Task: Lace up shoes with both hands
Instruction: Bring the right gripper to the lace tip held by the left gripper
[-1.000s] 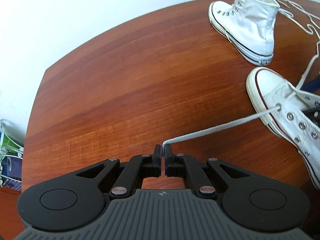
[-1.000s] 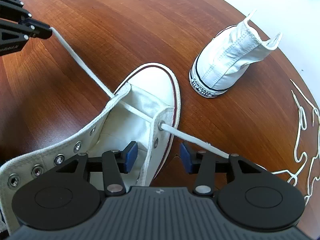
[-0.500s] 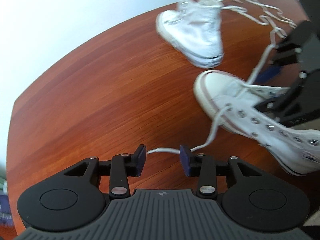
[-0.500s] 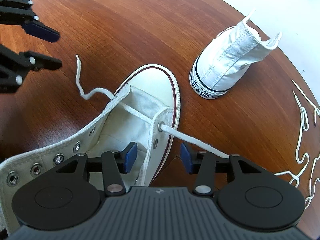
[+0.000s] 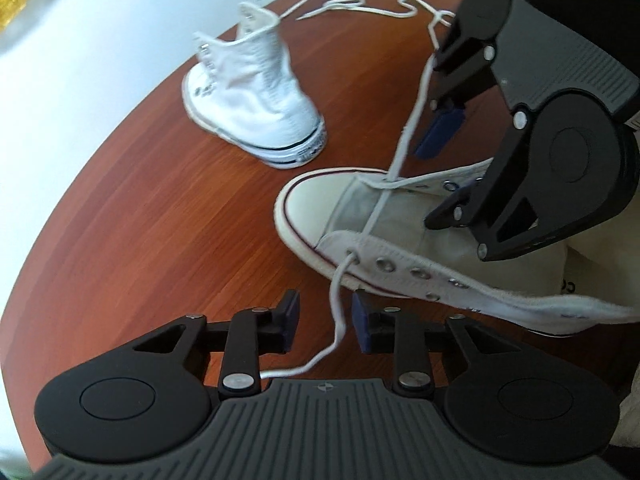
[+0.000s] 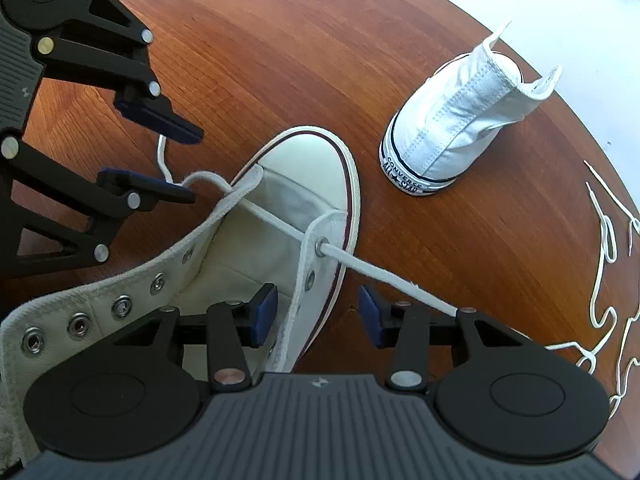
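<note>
A white high-top shoe (image 5: 320, 208) (image 6: 304, 160) with a dark red sole stripe lies on the wooden table (image 5: 160, 220). One white lace (image 5: 338, 304) (image 6: 384, 276) runs through its front pair of eyelets. My left gripper (image 5: 325, 316) (image 6: 180, 160) sits at the shoe's left side. Its jaws are closing with the slack left lace end hanging between the pads, untouched. My right gripper (image 6: 318, 312) (image 5: 446, 172) hovers over the shoe's opening. Its jaws are closing a little, astride the right eyelet flap without pressing it. The right lace end runs under its right finger.
A second white high-top (image 5: 260, 116) (image 6: 460, 120) stands unlaced beyond the first. A loose white lace (image 5: 380, 4) (image 6: 608, 260) lies tangled near the table's far edge. The round table edge curves close on the left, with pale floor beyond.
The left gripper let go of the taut lace, opened wide, rolled and swung in towards the shoe; its jaws have since narrowed around the slack lace. The right gripper stayed put, jaws slightly narrower.
</note>
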A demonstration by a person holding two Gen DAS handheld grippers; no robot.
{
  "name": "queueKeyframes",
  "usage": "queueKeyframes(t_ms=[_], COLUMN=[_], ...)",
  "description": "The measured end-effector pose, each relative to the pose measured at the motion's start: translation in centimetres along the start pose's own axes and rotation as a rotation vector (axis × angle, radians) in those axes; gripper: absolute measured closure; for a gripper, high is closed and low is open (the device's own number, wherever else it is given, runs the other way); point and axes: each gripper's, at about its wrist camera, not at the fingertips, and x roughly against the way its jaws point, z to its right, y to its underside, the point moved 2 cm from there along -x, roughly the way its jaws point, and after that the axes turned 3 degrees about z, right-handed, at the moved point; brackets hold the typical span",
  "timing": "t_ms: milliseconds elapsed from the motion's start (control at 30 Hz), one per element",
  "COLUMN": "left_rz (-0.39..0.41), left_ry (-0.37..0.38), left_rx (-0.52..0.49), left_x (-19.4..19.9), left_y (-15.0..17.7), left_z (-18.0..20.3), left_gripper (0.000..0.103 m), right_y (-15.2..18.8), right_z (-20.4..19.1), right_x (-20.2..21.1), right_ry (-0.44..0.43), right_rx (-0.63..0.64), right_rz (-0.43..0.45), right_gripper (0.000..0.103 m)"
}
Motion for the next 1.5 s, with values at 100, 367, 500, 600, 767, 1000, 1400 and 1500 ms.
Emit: queueKeyframes(t_ms=[100, 367, 500, 600, 767, 1000, 1400, 1500], left_rz=[0.003, -0.018, -0.035, -0.057, -0.099, -0.141, -0.048, -0.024], left_ry=[0.013, -0.007, -0.032, -0.059, -0.104, -0.132, -0.033, -0.015], left_rx=[-0.066, -0.058, 0.001, 0.049, 0.101, 0.156, 0.074, 0.028], left_x=[-0.3, -0.6, -0.6, -0.6, -0.6, -0.1, 1.8, 1.6], left_y=[-0.5, -0.9, -0.5, 0.1, 1.6, 3.9, 2.9, 1.9], left_z=[0.4, 0.5, 0.1, -0.4, -1.6, -3.1, -1.9, -1.3], left_gripper=[0.094, 0.101, 0.101, 0.101, 0.101, 0.101, 0.066, 0.066], right_y=[0.0, 0.1, 0.0, 0.0, 0.3, 0.3, 0.2, 0.3], right_z=[0.1, 0.2, 0.3, 0.3, 0.3, 0.4, 0.5, 0.6], right_x=[-0.1, -0.2, -0.2, -0.2, 0.2, 0.2, 0.1, 0.2], right_ry=[0.0, -0.003, -0.003, -0.001, -0.011, -0.01, -0.005, -0.01], right_rx=[-0.01, -0.028, -0.032, -0.033, -0.002, 0.001, 0.006, 0.023], right_rz=[-0.004, -0.008, -0.01, -0.011, -0.007, -0.008, -0.008, -0.005], right_gripper=[0.062, 0.063, 0.063, 0.063, 0.063, 0.062, 0.062, 0.062])
